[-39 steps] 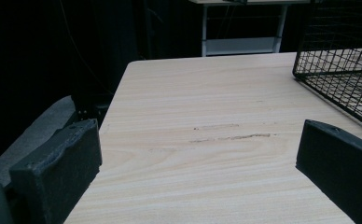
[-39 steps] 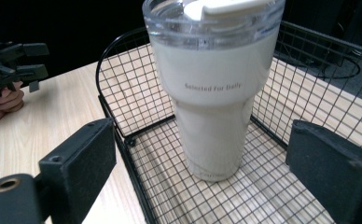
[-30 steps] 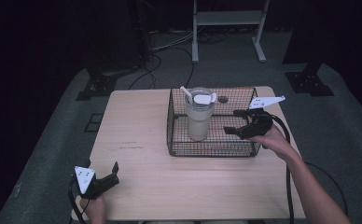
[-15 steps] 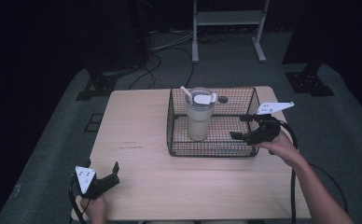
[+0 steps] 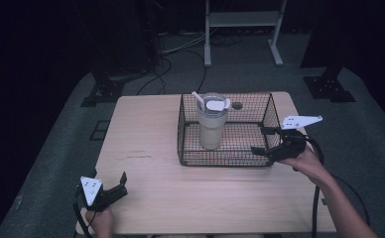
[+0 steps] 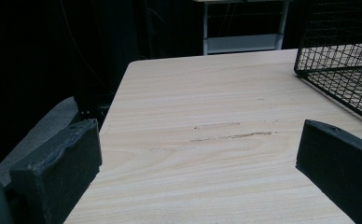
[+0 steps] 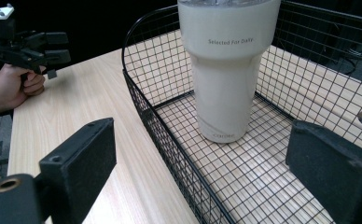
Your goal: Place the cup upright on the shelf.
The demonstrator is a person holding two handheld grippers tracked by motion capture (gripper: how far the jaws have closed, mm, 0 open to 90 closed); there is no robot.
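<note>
Dark flooring and cables are seen around a pale wooden table (image 5: 146, 148), on which a wire basket (image 5: 185, 144) is set with a cream tumbler (image 5: 212, 125) standing upright inside, toward its left half. Just outside the basket's right front corner the right gripper (image 5: 265, 141) is held with jaws spread wide, aimed at the tumbler. At the table's near left corner, well apart from the basket, the left gripper (image 5: 112, 181) is held with jaws wide too

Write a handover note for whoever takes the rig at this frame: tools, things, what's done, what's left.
Right tool: open, holding nothing, straddling the near-right wall of the wire basket.
Left tool: open, idle over the table's near-left corner.
Tumbler: upright inside the basket, lid and straw on, not gripped.
Done: the tumbler stands in the basket.
Left: probably gripping the tumbler or the basket; no grasp has begun.
</note>
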